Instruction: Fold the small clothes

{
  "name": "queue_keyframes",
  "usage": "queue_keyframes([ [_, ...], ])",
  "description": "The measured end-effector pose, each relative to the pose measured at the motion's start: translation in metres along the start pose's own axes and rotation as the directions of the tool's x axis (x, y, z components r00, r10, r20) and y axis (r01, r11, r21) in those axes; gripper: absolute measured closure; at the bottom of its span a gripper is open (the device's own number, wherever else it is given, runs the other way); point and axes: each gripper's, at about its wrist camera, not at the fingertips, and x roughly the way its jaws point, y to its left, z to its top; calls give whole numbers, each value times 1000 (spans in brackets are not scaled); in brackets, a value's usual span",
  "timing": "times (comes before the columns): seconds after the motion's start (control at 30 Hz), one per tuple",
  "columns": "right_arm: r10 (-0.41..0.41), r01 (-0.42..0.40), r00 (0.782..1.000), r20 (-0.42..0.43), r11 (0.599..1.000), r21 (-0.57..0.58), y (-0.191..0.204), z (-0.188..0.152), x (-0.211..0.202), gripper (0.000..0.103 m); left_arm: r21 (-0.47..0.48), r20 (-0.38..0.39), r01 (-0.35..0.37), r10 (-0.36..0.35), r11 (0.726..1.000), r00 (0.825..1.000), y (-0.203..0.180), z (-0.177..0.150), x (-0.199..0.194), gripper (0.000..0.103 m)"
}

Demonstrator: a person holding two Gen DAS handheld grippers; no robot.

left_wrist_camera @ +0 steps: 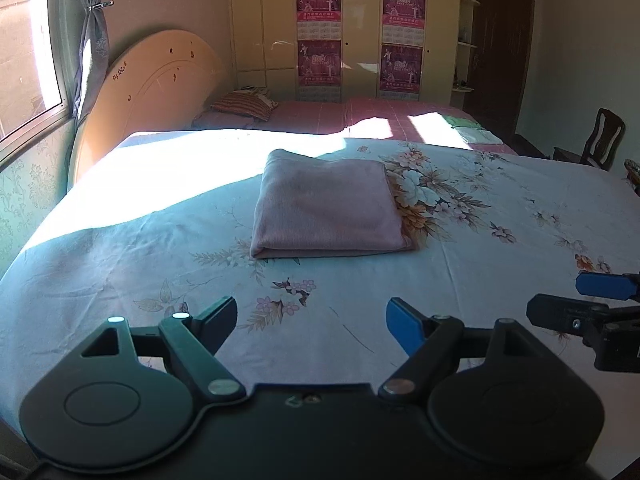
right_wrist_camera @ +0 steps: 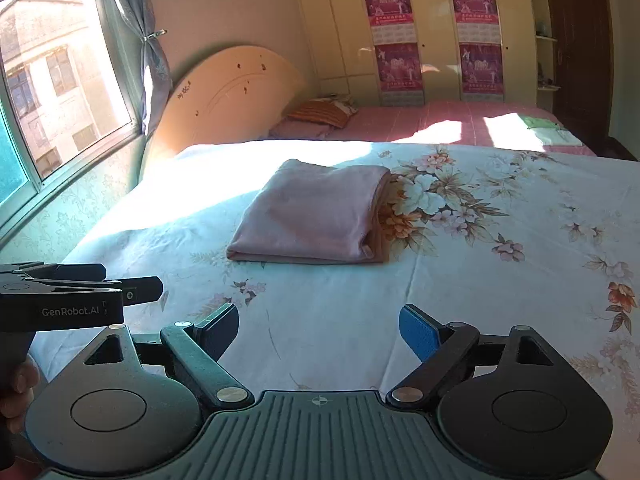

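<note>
A pink garment point(left_wrist_camera: 326, 204) lies folded into a neat rectangle on the floral bedsheet point(left_wrist_camera: 160, 240), ahead of both grippers; it also shows in the right wrist view point(right_wrist_camera: 312, 212). My left gripper point(left_wrist_camera: 312, 322) is open and empty, held above the sheet short of the garment. My right gripper point(right_wrist_camera: 318, 328) is open and empty too, at about the same distance from it. The right gripper shows at the right edge of the left wrist view point(left_wrist_camera: 592, 300). The left gripper shows at the left edge of the right wrist view point(right_wrist_camera: 132, 286).
A curved headboard point(left_wrist_camera: 152, 92) stands at the bed's left, under a window point(right_wrist_camera: 52, 72). A second bed with a pink cover point(left_wrist_camera: 380, 116) lies behind, with a striped pillow point(left_wrist_camera: 244, 106) and folded green clothes point(left_wrist_camera: 472, 128). A wooden chair point(left_wrist_camera: 600, 140) stands far right.
</note>
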Motion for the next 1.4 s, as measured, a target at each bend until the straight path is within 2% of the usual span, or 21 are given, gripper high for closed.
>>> queue_keyframes([
  [0.07, 1, -1, 1000, 18, 1000, -10, 5, -7, -21, 16, 20, 50, -29, 28, 999, 998, -4, -9, -19, 22],
  [0.1, 3, -3, 1000, 28, 1000, -15, 8, -10, -30, 16, 20, 82, -68, 66, 997, 994, -8, -15, -29, 22],
  [0.13, 7, -7, 999, 39, 1000, -19, 10, -13, -40, 16, 22, 84, -88, 86, 996, 993, -10, -18, -35, 22],
  [0.23, 4, -2, 998, 63, 999, -33, 18, -20, -62, 16, 6, 34, -41, 41, 999, 999, -12, -23, -46, 22],
  [0.33, -39, 47, 993, 108, 997, -66, 29, -24, -82, 16, 9, 46, -75, 74, 997, 996, -17, -29, -59, 22],
  [0.43, -67, 78, 986, 153, 995, -67, 34, -26, -96, 15, -22, 51, -67, 69, 997, 996, -16, -32, -71, 22],
  [0.57, -113, 126, 977, 182, 990, -62, 36, -30, -102, 8, -53, 68, -63, 67, 997, 995, -14, -34, -84, 22],
  [0.87, -122, 128, 975, 188, 992, -20, 30, -34, -111, 8, -64, 104, -66, 73, 996, 992, -14, -32, -98, 22],
  [1.4, -109, 117, 977, 186, 993, -30, 30, -32, -110, 8, -78, 97, -64, 72, 995, 993, -13, -30, -94, 22],
])
